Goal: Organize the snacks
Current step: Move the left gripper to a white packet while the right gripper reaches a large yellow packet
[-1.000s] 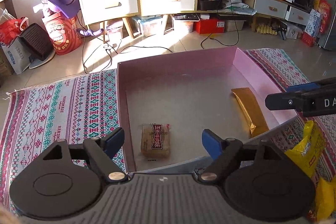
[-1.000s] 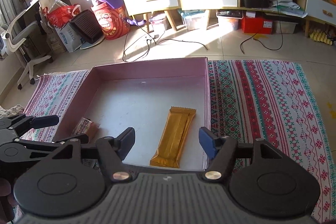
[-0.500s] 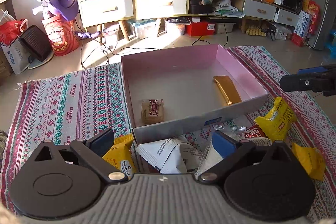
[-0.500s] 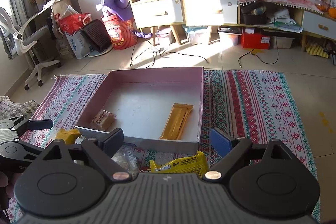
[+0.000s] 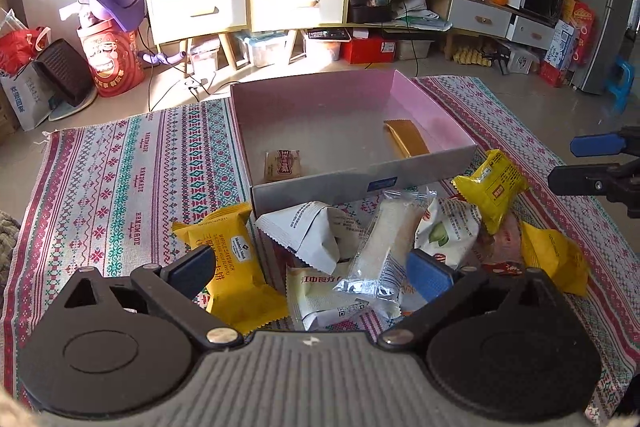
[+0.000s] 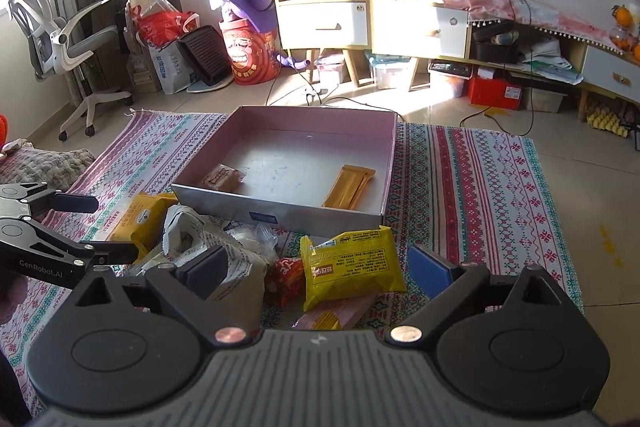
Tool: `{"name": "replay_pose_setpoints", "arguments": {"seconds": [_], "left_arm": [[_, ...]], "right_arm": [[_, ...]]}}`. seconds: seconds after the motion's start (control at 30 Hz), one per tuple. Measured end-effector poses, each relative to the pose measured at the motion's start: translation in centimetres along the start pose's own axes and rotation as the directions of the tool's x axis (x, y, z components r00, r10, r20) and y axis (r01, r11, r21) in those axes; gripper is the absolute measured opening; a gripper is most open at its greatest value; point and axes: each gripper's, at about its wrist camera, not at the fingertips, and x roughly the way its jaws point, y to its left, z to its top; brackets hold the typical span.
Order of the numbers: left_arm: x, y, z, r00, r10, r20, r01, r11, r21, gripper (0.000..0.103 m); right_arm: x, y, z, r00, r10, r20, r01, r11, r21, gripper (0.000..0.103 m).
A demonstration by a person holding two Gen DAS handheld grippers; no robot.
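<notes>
Two snacks lie in the pink-walled box (image 5: 420, 103): a flat gold bar (image 5: 406, 143) by its right wall and a small brown packet (image 5: 283, 165) at the near left. Loose wrappers crowd the patterned rug (image 5: 120, 163) before it: a yellow waffle pack (image 5: 234, 271), a white pouch (image 5: 316, 231), a clear-wrapped cake (image 5: 384, 247). Left claw (image 5: 310, 267) has just been spreading wide, empty; right claw (image 6: 320, 267) likewise, above a yellow packet (image 6: 352, 267).
</notes>
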Motion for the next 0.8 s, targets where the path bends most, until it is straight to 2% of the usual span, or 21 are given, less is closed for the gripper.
{"name": "replay_pose_setpoints", "arguments": {"seconds": [0.33,0.47,0.73,0.8], "left_arm": [[0.5,-1.7,-2.3,0.998,-0.043,-0.047,0.045,0.998,0.041,0.103],[0.7,-3.1,-3.1,0.998,-0.055,-0.041,0.059,0.993,0.098,0.103],[1.5,-5.5,-2.6,0.994,-0.109,-0.023,0.111,0.984,0.139,0.102],[1.7,-6.2,-2.3,0.991,-0.133,-0.025,0.135,0.981,0.138,0.098]], "right_arm": [[-0.5,-0.1,-2.9,0.998,0.011,-0.062,-0.013,0.999,-0.033,0.096],[-0.5,0.1,-4.1,0.995,0.019,-0.096,-0.025,0.997,-0.067,0.096],[0.4,-0.3,-5.7,0.979,0.044,-0.198,-0.065,0.993,-0.097,0.092],[0.5,-0.6,-6.0,0.976,0.046,-0.211,-0.068,0.993,-0.098,0.091]]}}
